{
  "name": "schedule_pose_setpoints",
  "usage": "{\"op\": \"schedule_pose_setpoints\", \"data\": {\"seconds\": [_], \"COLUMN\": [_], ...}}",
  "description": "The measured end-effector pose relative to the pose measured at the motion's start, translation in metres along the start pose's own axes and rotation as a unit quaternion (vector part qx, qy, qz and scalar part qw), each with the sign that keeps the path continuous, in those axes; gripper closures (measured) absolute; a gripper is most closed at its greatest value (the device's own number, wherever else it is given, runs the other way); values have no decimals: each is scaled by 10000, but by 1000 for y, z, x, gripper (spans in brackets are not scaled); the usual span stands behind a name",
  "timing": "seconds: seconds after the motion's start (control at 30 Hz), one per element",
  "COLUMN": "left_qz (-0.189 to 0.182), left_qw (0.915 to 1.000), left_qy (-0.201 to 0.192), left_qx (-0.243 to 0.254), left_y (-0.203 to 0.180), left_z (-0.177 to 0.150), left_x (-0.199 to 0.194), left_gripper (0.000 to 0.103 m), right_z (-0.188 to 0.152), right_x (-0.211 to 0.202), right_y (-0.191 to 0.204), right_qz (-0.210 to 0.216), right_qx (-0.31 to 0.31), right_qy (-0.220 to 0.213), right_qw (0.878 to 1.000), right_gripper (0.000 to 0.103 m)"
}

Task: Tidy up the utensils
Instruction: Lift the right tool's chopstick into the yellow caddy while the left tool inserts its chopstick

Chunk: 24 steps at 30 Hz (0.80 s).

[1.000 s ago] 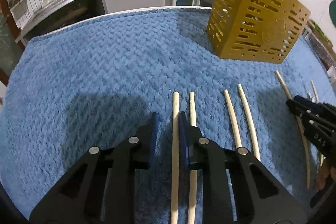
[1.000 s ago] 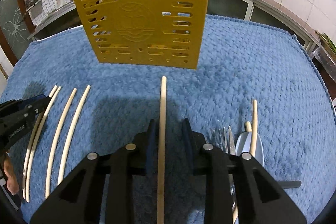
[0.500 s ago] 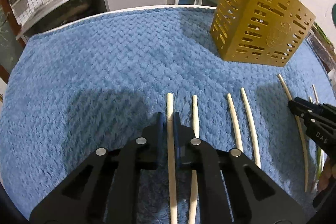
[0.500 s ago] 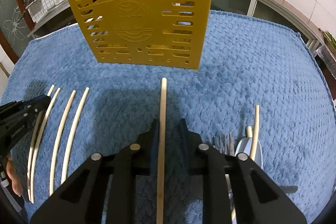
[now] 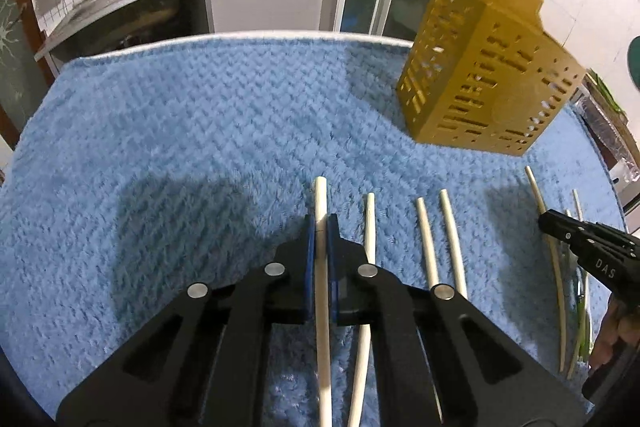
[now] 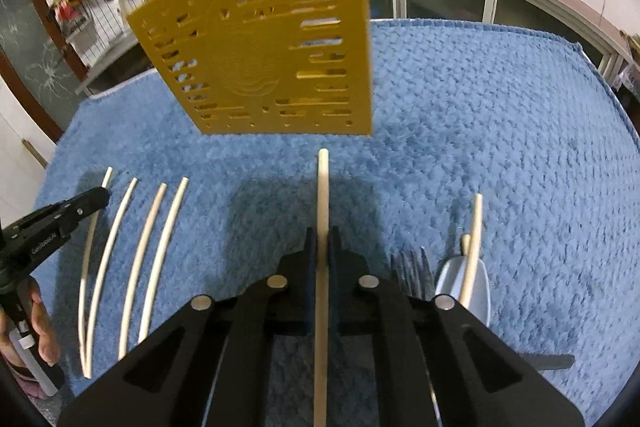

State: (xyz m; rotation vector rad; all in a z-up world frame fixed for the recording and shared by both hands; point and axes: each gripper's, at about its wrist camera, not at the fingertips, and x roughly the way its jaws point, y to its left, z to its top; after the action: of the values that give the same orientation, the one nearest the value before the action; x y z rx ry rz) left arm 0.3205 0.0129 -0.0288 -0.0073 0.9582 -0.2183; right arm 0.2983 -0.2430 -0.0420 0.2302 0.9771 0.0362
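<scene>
On the blue textured mat (image 5: pixel 168 155), 1 pale chopstick (image 5: pixel 321 211) is clamped between the blue pads of the left gripper (image 5: pixel 320 227); its tip projects past the fingertips and its shaft runs back between the jaws. 3 loose chopsticks (image 5: pixel 426 239) are seen lying just to its right. The right gripper (image 6: pixel 322 239) is likewise closed on a single chopstick (image 6: pixel 323 187), tip pointed toward the upright yellow slotted utensil holder (image 6: pixel 264 59). Beside the right gripper, fork tines (image 6: pixel 414 267) and what is probably a spoon (image 6: pixel 464 279) are noted, partly hidden.
</scene>
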Motion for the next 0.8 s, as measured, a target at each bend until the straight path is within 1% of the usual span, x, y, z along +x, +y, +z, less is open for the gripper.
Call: {"op": "schedule_pose_setpoints", "data": {"seconds": [0.1, 0.17, 0.33, 0.4, 0.5, 0.57, 0.63, 0.8], "left_qz": [-40, -74, -225, -300, -402, -460, -522, -610], "left_qw": [9999, 9994, 9978, 9965, 9918, 9886, 9848, 9701], "left_qy": [-122, -329, -625, -782, -1210, -1429, -1657, -2339], "left_qx": [-61, -81, -26, -56, -75, -67, -15, 200], "left_y": [1, 0, -8, -13, -23, -30, -39, -65], "left_z": [-1, -2, 1, 4, 12, 17, 23, 44], "left_x": [-9, -22, -50, -61, -86, -100, -112, -141], "left_gripper": [99, 99, 99, 99, 99, 99, 99, 99], "right_z": [-1, -2, -11, -11, -7, -3, 0, 17], "right_x": [-11, -20, -44, -56, -74, -88, -98, -121], "right_y": [-6, -9, -13, -16, -17, -18, -19, -22], "right_qz": [102, 185, 258, 375, 434, 492, 522, 695], "right_qx": [67, 115, 129, 175, 194, 151, 143, 215], "right_qy": [-212, -391, -815, -1015, -1338, -1644, -1859, -2385], "right_qw": [9997, 9990, 9963, 9940, 9899, 9851, 9811, 9684], "right_gripper": [97, 97, 97, 97, 97, 97, 97, 97]}}
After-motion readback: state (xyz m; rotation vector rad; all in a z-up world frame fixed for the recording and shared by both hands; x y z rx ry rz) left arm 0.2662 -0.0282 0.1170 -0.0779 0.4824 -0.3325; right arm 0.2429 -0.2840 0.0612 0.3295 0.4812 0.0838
